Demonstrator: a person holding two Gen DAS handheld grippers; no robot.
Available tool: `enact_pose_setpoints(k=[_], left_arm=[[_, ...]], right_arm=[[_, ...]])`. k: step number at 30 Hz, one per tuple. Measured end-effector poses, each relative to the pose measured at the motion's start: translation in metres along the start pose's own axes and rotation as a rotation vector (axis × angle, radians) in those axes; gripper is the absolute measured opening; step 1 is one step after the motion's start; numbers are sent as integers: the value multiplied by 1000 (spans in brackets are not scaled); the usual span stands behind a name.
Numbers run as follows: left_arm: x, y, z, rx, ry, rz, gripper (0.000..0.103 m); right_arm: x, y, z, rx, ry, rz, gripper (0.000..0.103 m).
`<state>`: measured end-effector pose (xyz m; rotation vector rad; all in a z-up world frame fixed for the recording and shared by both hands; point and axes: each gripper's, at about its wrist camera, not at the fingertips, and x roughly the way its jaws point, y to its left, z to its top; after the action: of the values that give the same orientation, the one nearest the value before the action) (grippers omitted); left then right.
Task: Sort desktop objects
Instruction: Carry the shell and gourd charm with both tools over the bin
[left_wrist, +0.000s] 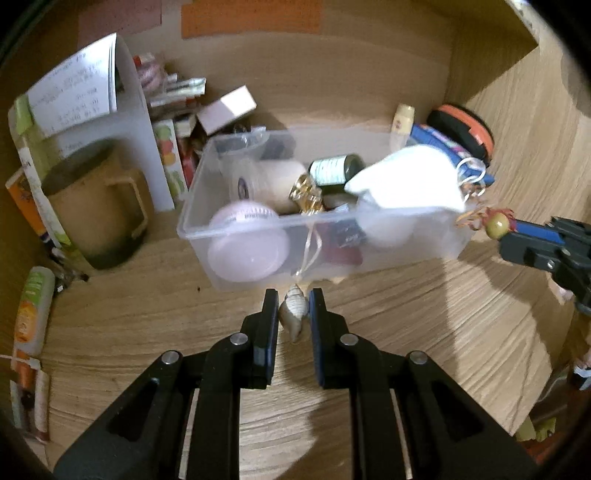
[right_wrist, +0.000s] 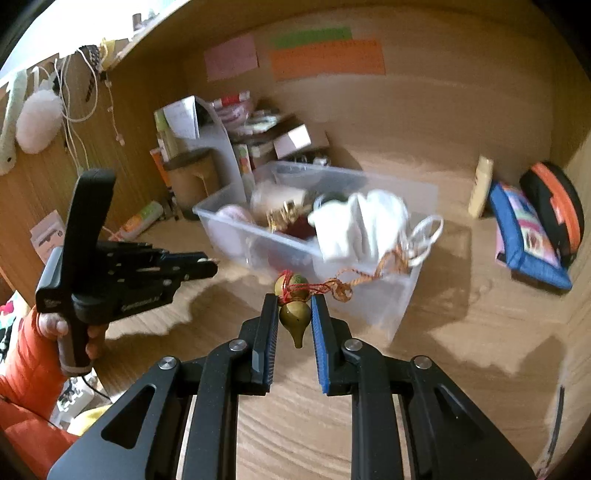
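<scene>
My left gripper (left_wrist: 293, 306) is shut on a small tan spiral seashell (left_wrist: 293, 314), held just in front of a clear plastic bin (left_wrist: 258, 229) on the wooden desk. The bin holds a pink round case (left_wrist: 245, 243), a white tub (left_wrist: 269, 181), a gold trinket (left_wrist: 308, 194), a dark bottle (left_wrist: 334, 170) and a white cloth (left_wrist: 406, 182). My right gripper (right_wrist: 294, 310) is shut on a small brass-coloured gourd charm (right_wrist: 293, 306) with a red-orange cord (right_wrist: 354, 280), near the bin's right front corner (right_wrist: 391, 295). The left gripper also shows in the right wrist view (right_wrist: 207, 267).
A brown mug (left_wrist: 98, 210), papers and small boxes (left_wrist: 173, 122) crowd the back left. A blue pouch (right_wrist: 524, 236), an orange-black round case (right_wrist: 554, 210) and a cream bottle (right_wrist: 480, 186) stand at the right. A tube (left_wrist: 33, 310) lies at the left.
</scene>
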<state>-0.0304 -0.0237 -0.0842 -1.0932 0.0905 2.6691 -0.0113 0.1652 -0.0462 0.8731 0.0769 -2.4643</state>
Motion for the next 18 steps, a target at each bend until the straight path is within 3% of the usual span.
enact_pose_setpoints(k=[18], left_arm=[[-47,5,44,-28,-162,-20,15]], right_arm=[[3,-1,68,-17,-137,11,16]])
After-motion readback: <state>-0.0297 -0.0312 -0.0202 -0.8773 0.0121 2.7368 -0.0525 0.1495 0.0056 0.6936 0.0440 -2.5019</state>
